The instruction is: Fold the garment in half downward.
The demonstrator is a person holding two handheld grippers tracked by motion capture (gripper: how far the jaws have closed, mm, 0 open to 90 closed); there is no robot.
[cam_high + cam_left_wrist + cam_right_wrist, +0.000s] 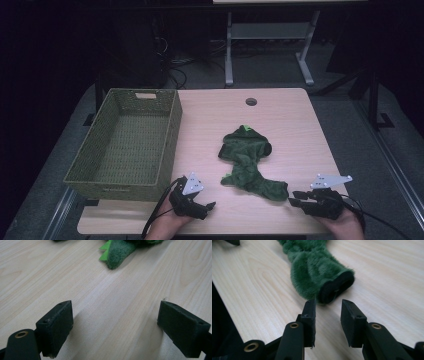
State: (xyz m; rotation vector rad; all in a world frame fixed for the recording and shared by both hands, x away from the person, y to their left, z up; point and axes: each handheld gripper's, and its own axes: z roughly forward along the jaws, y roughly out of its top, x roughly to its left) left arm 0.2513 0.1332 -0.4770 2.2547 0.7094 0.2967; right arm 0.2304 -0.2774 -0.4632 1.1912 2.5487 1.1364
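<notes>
- Green plush garment (248,161) lies crumpled at the centre of the table (295,120), right of the woven basket (127,145).
- Right hand-held gripper (294,197), lower right of the frame, stands partly released just short of the garment's dark cuff (336,288), gripping nothing.
- Left hand-held gripper (210,205), lower centre, gapes wide over bare wood.

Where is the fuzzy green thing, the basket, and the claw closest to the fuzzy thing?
fuzzy green garment (248,162), high view, on its bunched middle.
basket (172,131), high view, on its right wall.
right gripper (327,315), right gripper view, midway between its fingertips, just short of the garment's dark cuff.
</notes>
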